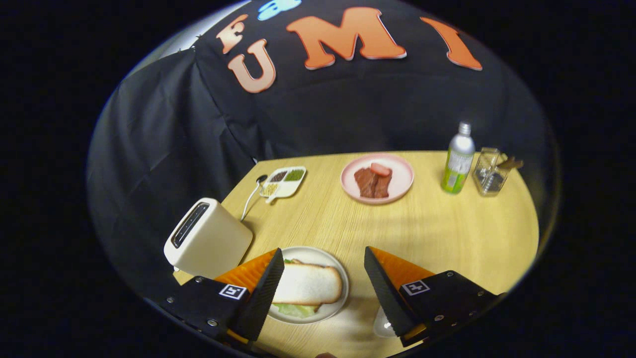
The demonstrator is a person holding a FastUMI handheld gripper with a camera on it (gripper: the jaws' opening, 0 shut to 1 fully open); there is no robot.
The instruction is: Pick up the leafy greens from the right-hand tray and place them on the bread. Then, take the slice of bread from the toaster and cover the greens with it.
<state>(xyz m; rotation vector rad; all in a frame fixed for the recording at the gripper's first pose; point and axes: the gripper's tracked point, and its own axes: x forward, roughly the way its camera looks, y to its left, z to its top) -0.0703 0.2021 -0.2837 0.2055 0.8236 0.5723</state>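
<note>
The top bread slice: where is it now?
In the gripper view, the bread slice lies on the greens on the white plate, beside the toaster, between the open gripper's fingers.

White bread slice (307, 283) covers greens (296, 311) on plate (338, 271).

The plate (334, 266) with bread (308, 284) on greens (297, 311) sits between the open claw (323, 268) fingers; the toaster (207, 238) stands left.
</note>
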